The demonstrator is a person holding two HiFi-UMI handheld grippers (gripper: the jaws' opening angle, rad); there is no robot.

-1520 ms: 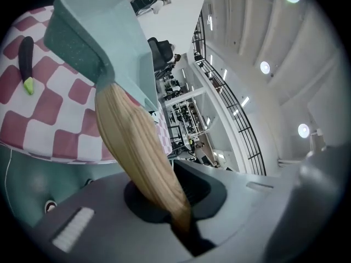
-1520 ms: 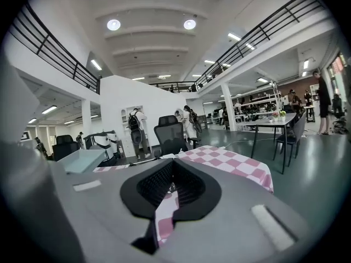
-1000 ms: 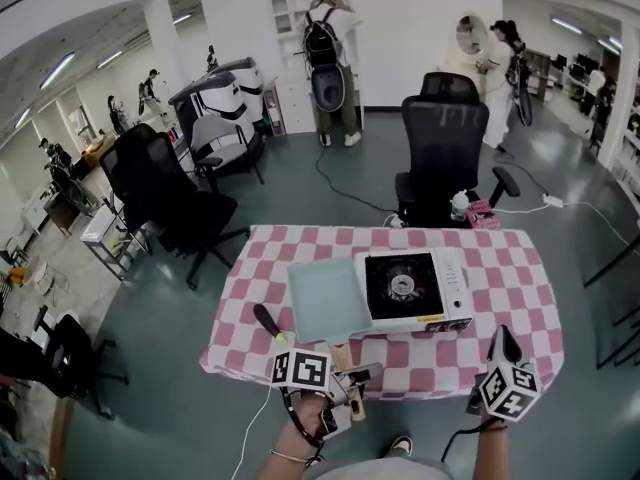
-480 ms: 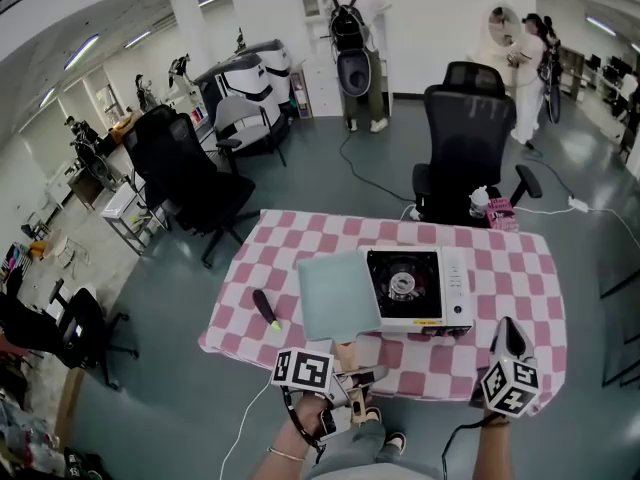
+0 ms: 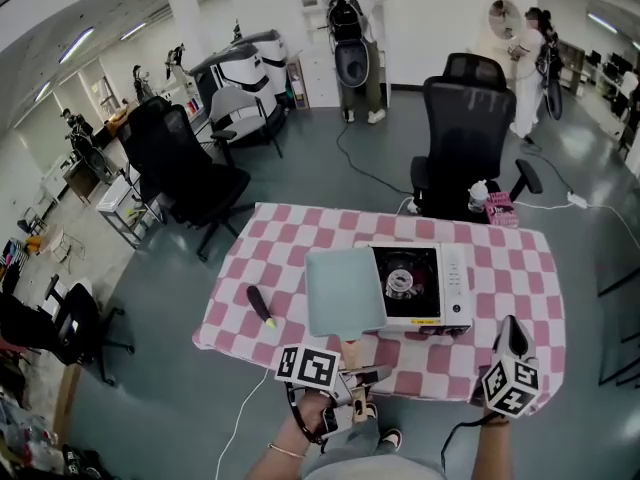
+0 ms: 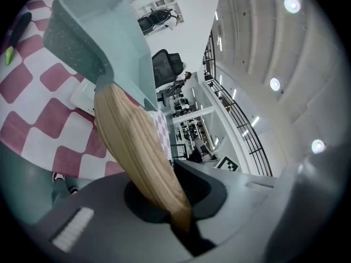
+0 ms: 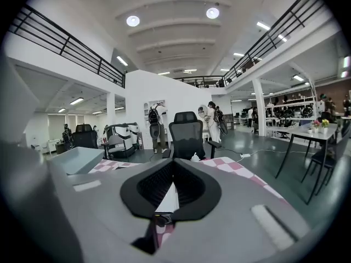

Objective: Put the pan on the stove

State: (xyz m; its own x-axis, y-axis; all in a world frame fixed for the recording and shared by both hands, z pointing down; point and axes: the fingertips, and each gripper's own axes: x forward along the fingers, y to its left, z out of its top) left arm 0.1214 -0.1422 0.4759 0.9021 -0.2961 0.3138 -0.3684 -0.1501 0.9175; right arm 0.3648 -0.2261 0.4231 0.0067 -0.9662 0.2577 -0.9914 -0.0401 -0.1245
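A square pale-teal pan (image 5: 345, 290) with a wooden handle (image 5: 352, 352) hangs over the checked table, and its right edge overlaps the left side of the white portable stove (image 5: 425, 286). My left gripper (image 5: 353, 381) is shut on the end of that handle, near the table's front edge. The left gripper view shows the handle (image 6: 137, 147) running from the jaws (image 6: 184, 223) up to the pan (image 6: 104, 37). My right gripper (image 5: 511, 336) is at the front right corner, shut and holding nothing. In the right gripper view (image 7: 162, 212) the pan (image 7: 77, 159) is off to the left.
A black utensil with a yellow-green tip (image 5: 260, 306) lies on the pink-and-white cloth of the table (image 5: 290, 230), left of the pan. A black office chair (image 5: 468, 128) stands behind the table, with a small pink item (image 5: 500, 209) at the far right corner. People stand far back.
The pan has shifted a little to the right in my left gripper and now covers more of the stove's left edge. The right gripper has hardly moved.
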